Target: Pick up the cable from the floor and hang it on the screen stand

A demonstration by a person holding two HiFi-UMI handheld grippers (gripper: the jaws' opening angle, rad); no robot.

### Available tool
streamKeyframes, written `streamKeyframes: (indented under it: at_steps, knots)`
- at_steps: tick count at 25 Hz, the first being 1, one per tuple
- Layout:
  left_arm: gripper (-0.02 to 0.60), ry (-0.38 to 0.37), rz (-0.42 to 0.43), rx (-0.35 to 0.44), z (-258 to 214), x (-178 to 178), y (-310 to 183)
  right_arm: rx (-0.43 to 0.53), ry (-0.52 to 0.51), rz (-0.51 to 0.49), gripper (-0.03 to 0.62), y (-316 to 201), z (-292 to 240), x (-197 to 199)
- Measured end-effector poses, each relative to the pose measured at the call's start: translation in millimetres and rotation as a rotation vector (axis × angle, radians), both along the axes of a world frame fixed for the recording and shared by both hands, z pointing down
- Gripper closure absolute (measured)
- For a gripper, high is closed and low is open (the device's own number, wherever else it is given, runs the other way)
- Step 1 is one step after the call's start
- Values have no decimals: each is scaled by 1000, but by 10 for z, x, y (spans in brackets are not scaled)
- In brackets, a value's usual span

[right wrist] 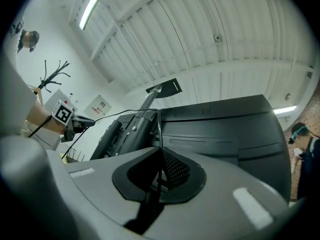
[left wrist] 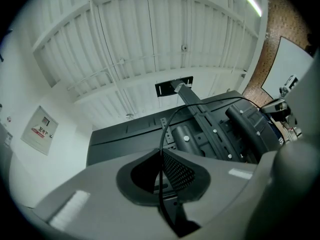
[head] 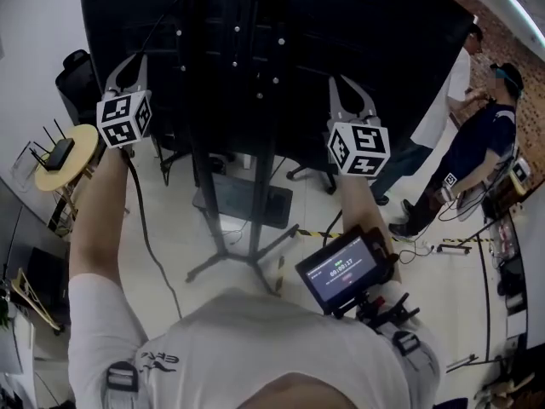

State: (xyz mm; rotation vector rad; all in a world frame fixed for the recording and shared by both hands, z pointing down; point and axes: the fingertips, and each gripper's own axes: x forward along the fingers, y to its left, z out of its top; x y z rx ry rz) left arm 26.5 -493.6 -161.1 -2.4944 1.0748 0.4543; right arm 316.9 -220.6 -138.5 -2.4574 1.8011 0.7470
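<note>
Cable (left wrist: 161, 140), thin, black and round, is pinched between the closed fingers (left wrist: 178, 172) of the left gripper (left wrist: 162, 156) in the left gripper view. One finger's pad is dark mesh, and the shell around it is smooth grey plastic. From the grip the cable rises, then arcs right over the stand (left wrist: 200, 116), a black metal bracket with bolt heads and slots, behind the matt black screen (left wrist: 120, 136). Overhead is a white ribbed ceiling (left wrist: 125, 44) with strip lights, and a brick wall (left wrist: 276, 44) shows at the right. The cable's far end is lost against the dark metal.

In the right gripper view the right gripper (right wrist: 160, 155) likewise has its fingers (right wrist: 176, 170) shut on the cable (right wrist: 159, 133). The cable climbs straight, bends sharply near the upper edge of the screen (right wrist: 220, 129) and runs left across the stand (right wrist: 125, 131) towards the left gripper (right wrist: 62, 115), known by its marker cube.

In the head view the left gripper (head: 129, 63) and right gripper (head: 351, 100) are raised to the back of the screen (head: 341, 41), either side of the pole of the stand (head: 255, 194), which stands on a pale glossy floor (head: 170, 220). The span of cable between them is too thin to make out against the black panel. A thin dark line hangs from under the left gripper; I cannot tell whether it is the same cable. A round wooden tabletop (head: 85, 139) at the left carries a black router (head: 60, 153). Two people (head: 481, 143) stand at the right, one partly hidden by the screen.
</note>
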Motion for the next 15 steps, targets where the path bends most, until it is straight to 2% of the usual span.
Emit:
streamKeyframes:
  at_steps: [7,15]
  knots:
    - [561,-26,92,-25,22,262,-458,-50,-23,141,568,-196,68,63]
    - [561,-70,174,-15,140,557,-542,-108,-34,250,568,-315,157,219]
